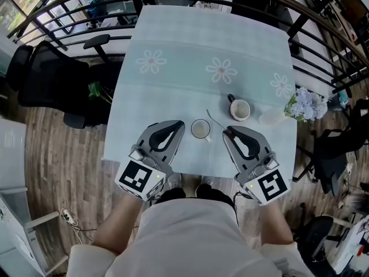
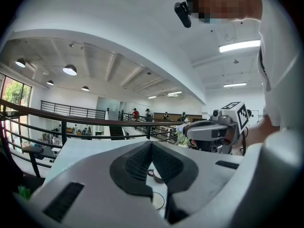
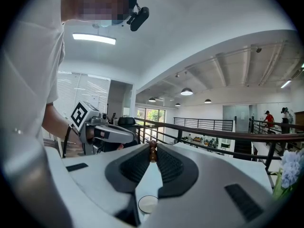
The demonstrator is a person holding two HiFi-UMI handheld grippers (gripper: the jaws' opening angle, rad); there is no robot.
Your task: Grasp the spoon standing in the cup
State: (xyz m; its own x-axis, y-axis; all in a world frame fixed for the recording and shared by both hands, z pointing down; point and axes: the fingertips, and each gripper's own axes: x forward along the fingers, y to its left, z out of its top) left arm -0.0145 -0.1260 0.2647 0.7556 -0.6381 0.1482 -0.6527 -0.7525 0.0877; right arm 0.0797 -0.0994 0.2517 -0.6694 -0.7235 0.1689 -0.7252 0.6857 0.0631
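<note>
My right claw (image 1: 229, 133) pinches the spoon (image 3: 152, 151) by its brown handle tip. It looks light, stiff and slippery. Left claw (image 1: 181, 123) closed, empty.

Grey hand-held grippers (image 1: 180, 123) (image 1: 227, 133), black-and-white marker cubes (image 1: 138, 176), white shirt (image 1: 190, 235)
</note>
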